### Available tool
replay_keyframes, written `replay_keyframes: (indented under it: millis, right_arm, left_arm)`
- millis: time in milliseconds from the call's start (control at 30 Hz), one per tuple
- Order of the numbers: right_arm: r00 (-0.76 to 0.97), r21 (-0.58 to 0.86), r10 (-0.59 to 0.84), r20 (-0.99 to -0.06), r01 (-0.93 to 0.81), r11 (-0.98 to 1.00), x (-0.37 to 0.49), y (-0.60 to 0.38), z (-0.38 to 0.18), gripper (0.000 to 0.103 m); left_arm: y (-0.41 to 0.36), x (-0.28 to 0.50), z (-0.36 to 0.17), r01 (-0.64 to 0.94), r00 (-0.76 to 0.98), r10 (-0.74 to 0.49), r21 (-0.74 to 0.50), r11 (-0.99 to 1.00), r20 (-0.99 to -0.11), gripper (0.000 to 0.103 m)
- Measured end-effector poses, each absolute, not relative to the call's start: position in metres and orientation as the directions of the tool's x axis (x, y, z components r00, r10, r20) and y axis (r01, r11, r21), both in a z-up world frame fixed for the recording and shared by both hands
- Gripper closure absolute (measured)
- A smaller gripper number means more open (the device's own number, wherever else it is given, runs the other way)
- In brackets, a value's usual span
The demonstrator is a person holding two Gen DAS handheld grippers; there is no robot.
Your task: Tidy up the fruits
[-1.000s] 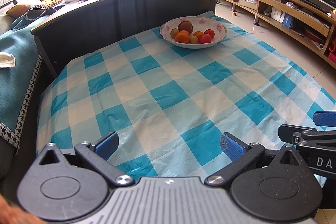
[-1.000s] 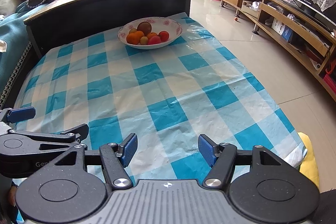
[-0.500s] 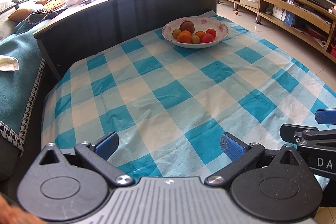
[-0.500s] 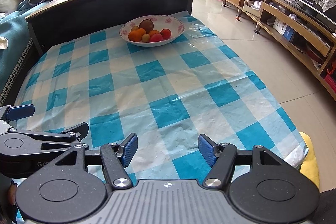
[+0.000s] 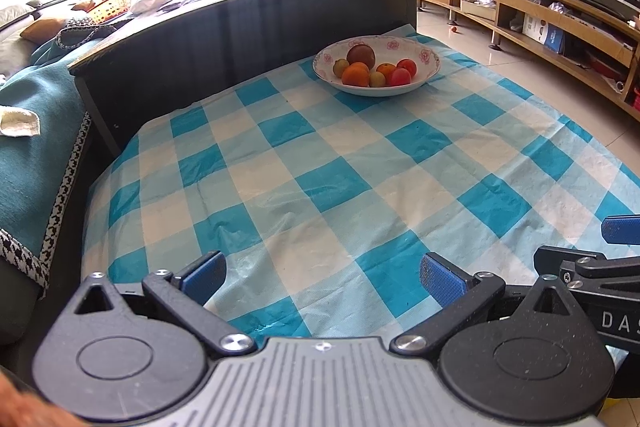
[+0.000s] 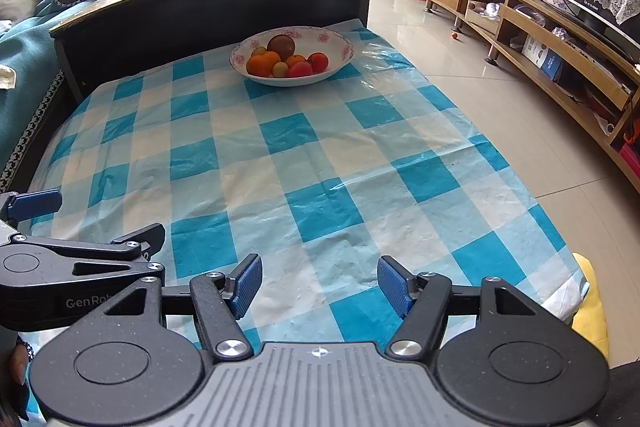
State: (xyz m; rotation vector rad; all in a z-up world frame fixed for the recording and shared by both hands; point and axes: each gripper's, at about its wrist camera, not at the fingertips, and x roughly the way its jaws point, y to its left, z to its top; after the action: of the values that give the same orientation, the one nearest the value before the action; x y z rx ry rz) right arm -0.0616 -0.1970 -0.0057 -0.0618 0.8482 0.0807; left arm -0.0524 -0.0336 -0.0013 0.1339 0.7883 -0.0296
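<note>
the checked tablecloth [image 5: 320, 163] lies bare from your grippers out to the white bowl [image 5: 430, 61] at its far end, by the dark headboard [image 5: 248, 35]. all the fruits [image 5: 370, 69] on the cloth sit heaped in that bowl. that fits a sort already finished or one about to take them out; you can't settle which. your left gripper [image 5: 322, 275] and right gripper [image 6: 320, 281] both hover low at the near edge, jaws spread wide, holding nothing. against a second ago, both views have crept a little nearer the bowl.
</note>
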Motion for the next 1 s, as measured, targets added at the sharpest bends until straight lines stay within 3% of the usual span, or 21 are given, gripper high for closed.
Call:
replay_keyframes:
  millis: [1000]
  right_arm:
    - [0.658, -0.021, 0.048, -0.752, -0.096, 0.995, -0.0614, -0.1967, -0.0074, 0.043]
  left_arm:
    - [-0.0345, -0.0539, -0.0026, 0.076, 0.717, 0.032, 0.123, 0.989, -0.696, 0.000]
